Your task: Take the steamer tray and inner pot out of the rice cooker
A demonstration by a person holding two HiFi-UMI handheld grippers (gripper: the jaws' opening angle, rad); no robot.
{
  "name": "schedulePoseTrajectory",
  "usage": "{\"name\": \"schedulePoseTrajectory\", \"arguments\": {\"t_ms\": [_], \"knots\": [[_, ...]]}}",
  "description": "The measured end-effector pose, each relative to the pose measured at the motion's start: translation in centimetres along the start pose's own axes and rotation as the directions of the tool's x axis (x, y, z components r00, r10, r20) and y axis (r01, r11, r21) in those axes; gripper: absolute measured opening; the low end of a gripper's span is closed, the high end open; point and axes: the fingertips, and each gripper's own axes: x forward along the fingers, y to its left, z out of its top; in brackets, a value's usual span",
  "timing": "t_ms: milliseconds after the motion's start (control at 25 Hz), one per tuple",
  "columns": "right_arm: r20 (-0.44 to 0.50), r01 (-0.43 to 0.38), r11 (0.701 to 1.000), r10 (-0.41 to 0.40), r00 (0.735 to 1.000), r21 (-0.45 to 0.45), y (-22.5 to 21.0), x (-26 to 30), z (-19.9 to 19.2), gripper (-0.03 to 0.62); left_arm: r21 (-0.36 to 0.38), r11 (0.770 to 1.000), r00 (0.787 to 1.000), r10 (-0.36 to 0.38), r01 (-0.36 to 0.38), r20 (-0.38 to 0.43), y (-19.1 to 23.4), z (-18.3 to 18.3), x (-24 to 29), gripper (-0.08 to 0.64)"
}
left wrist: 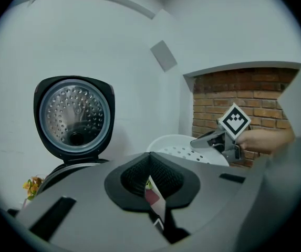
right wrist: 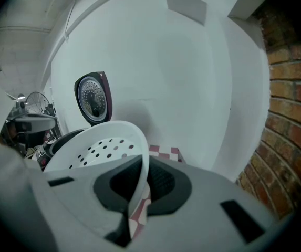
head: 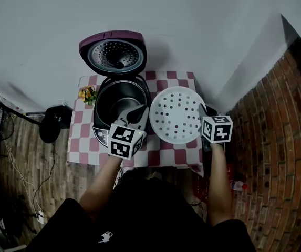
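The rice cooker stands on the checkered table with its lid raised; the dark inner pot sits inside. The white perforated steamer tray hangs tilted just right of the cooker, above the table. My right gripper is shut on the tray's right rim; in the right gripper view the rim runs between the pads. My left gripper is shut and holds nothing, over the cooker's front right edge beside the tray. In the left gripper view, the lid, tray and right gripper show.
The table is small, with a pink-and-white checkered cloth. A small yellow flower bunch sits left of the cooker. A white wall is behind, a brick wall to the right. A black stand is on the floor at the left.
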Motion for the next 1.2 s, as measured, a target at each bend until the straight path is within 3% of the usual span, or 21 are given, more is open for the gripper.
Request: {"name": "schedulePoseTrajectory", "arguments": {"t_ms": [480, 1200], "knots": [[-0.074, 0.029, 0.997, -0.023, 0.997, 0.074, -2.3, -0.3, -7.8, 0.012, 0.057, 0.992, 0.993, -0.105, 0.108, -0.061, -7.3, -2.6, 1.9, 0.003], [-0.201, 0.099, 0.979, -0.062, 0.978, 0.180, -2.9, 1.7, -19.6, 0.014, 0.050, 0.985, 0.970, -0.151, 0.163, -0.191, -11.4, -9.4, 2.7, 0.003]]}}
